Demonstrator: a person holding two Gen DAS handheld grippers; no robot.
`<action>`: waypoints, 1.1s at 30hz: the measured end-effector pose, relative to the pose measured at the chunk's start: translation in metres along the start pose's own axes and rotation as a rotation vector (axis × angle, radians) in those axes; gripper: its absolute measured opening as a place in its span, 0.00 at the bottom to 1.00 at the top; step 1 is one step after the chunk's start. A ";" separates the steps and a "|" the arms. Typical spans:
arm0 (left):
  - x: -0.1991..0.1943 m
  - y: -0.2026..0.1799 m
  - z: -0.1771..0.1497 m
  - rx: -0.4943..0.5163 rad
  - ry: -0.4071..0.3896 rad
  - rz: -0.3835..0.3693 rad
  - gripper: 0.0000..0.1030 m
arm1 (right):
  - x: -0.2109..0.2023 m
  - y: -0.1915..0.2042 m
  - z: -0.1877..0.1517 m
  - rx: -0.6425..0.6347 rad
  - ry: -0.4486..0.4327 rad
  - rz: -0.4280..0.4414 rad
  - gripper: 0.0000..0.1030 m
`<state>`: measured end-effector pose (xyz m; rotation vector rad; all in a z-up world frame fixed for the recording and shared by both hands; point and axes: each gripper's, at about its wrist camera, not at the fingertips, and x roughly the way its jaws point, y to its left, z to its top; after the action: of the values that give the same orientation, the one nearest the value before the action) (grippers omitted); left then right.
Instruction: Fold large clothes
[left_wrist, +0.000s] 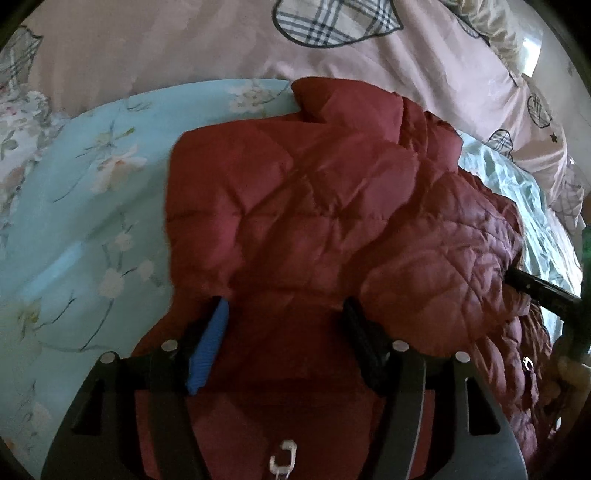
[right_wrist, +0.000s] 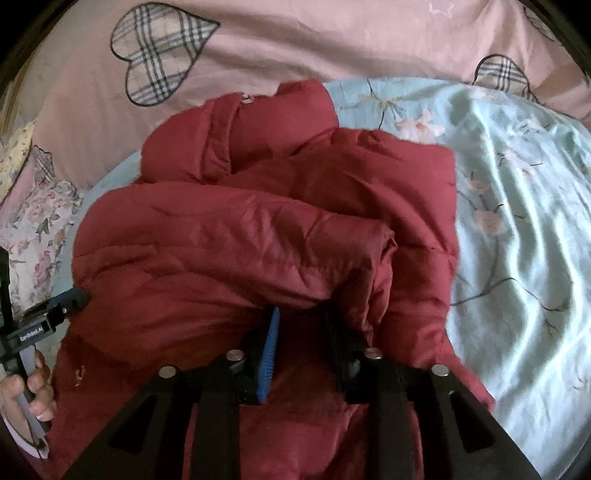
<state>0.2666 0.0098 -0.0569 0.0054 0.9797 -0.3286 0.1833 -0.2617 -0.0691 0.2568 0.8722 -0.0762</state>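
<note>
A dark red quilted puffer jacket (left_wrist: 314, 192) lies bunched in thick folds on the bed; it also fills the right wrist view (right_wrist: 240, 236). My left gripper (left_wrist: 285, 302) stands over its near edge, jaws wide apart, with red fabric lying between the pads but not pinched. My right gripper (right_wrist: 302, 312) sits at a rolled fold of the jacket, its jaws apart with a gap showing and the fabric loose against the tips. The left gripper (right_wrist: 70, 301) also shows at the jacket's left edge, held by a hand (right_wrist: 33, 387). A black finger (left_wrist: 532, 286) of the right gripper pokes from the jacket's right side.
The jacket rests on a light blue floral sheet (left_wrist: 92, 221), which is wrinkled to the right (right_wrist: 517, 240). Behind lies a pink duvet (right_wrist: 295, 44) with plaid hearts. A floral pillow (right_wrist: 37, 221) sits at the far left.
</note>
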 end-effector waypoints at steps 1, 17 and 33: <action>-0.006 0.004 -0.004 -0.010 -0.002 -0.005 0.64 | -0.006 0.001 -0.003 -0.003 -0.005 0.010 0.51; -0.073 0.042 -0.103 -0.113 0.052 0.061 0.82 | -0.099 -0.015 -0.085 0.061 0.029 0.095 0.70; -0.101 0.047 -0.162 -0.100 0.113 0.042 0.82 | -0.149 -0.035 -0.142 0.085 0.059 0.062 0.71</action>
<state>0.0964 0.1066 -0.0722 -0.0468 1.1054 -0.2422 -0.0245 -0.2649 -0.0488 0.3673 0.9197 -0.0480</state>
